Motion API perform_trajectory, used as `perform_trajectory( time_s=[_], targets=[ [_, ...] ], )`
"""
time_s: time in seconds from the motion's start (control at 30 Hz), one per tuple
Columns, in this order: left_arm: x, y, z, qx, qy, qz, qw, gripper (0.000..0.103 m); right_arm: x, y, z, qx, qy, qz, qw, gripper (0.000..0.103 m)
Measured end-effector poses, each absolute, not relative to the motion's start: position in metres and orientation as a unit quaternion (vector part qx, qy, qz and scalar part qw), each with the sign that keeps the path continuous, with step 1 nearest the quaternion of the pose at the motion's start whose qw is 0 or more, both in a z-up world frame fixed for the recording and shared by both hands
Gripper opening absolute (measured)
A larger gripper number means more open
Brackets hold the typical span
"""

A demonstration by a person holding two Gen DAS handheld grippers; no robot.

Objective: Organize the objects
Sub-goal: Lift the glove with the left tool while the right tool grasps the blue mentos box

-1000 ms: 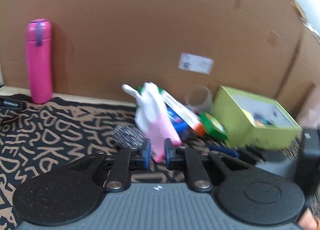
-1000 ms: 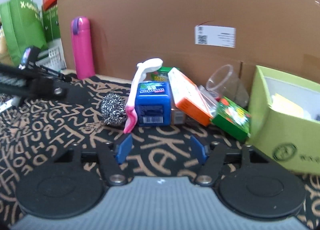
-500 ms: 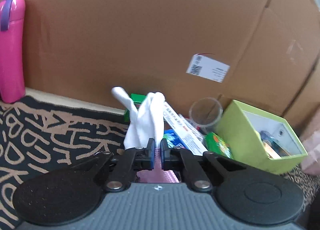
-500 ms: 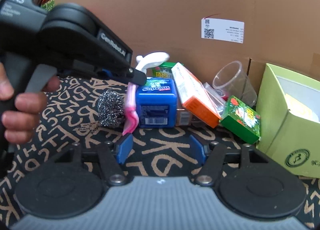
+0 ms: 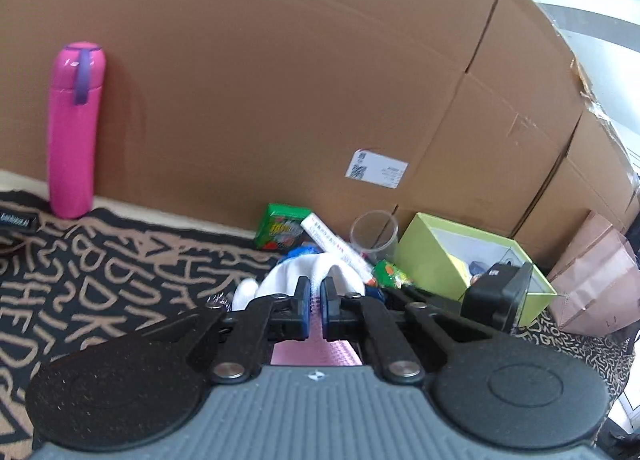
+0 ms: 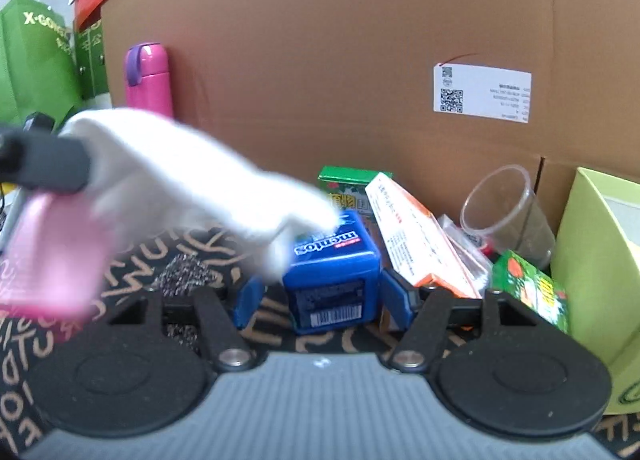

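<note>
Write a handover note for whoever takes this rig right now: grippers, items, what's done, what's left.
Left gripper: shut on the pink-and-white brush, lifted clear of the mat.
Right gripper: jaws closing around the blue Mentos box, which stands on the mat between them; no firm grip seen yet.
Pile at the cardboard wall: green box, orange-white carton, clear cup, small green pack; steel scourer beside them.
Lime box stands open with items inside.
Done: brush picked up.
Left: place the brush, grasp the Mentos box, sort the pile.
</note>
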State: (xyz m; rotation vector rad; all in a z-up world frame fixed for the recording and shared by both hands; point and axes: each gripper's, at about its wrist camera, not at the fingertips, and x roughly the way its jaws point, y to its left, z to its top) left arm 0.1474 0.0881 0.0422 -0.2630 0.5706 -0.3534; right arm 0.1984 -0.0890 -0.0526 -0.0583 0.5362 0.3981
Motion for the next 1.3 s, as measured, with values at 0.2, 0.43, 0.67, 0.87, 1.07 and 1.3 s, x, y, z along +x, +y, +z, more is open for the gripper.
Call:
perform_trajectory(
  time_s=[0.2, 0.43, 0.67, 0.87, 1.07, 1.3],
  targets=[
    [0.13, 0.083, 0.03, -0.123, 0.297, -0.182, 0.929, 0.003, 0.182, -0.102, -0.05, -0.027, 0.267, 0.193, 0.944, 0.053],
    [0.096, 0.065, 0.009, -0.105, 0.339, -0.224, 0.908, 0.003, 0.113, -0.144, -0.039, -0.027, 0.268, 0.185, 0.945, 0.011],
    [0.07, 0.029, -0.023, -0.074, 0.364, -0.241, 0.897, 0.006, 0.048, -0.192, -0.035, -0.052, 0.285, 0.169, 0.942, 0.017],
    [0.057, 0.034, -0.022, -0.053, 0.336, -0.161, 0.927, 0.078, 0.068, -0.188, -0.031, -0.034, 0.264, 0.169, 0.949, 0.061],
    [0.07, 0.028, -0.035, -0.054, 0.365, -0.168, 0.914, 0.079, 0.118, -0.155, -0.031, 0.003, 0.264, 0.187, 0.946, 0.075],
    [0.083, 0.022, -0.043, -0.047, 0.364, -0.171, 0.914, 0.048, 0.141, -0.136, -0.05, -0.035, 0.282, 0.164, 0.945, 0.057]
  ],
)
